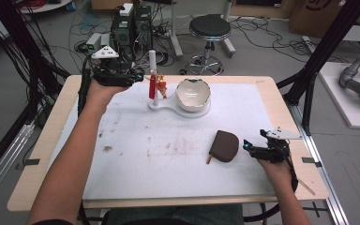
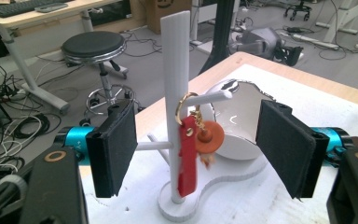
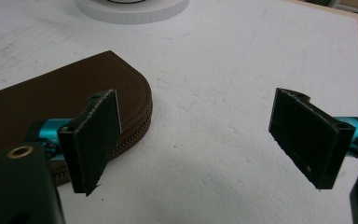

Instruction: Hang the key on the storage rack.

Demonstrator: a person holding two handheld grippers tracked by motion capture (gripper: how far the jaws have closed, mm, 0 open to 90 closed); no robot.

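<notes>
Left gripper view first: my left tongs (image 2: 200,154) are wide open and hold nothing. Their black pads (image 2: 116,144) stand on both sides of the red key strap (image 2: 187,161), not touching it. The strap hangs in the middle of the frame by a gold ring (image 2: 182,108) on a peg of the white stand (image 2: 175,93). It looks light and floppy, so it will swing. I think the best spot to pinch is the flat red part, just under the ring. An orange charm (image 2: 209,137) dangles beside it. Behind is a white bowl (image 2: 242,126) with a chipped rim, easy to break. My right tongs (image 3: 200,140) are open and empty too, beside a brown pouch (image 3: 51,100).
</notes>
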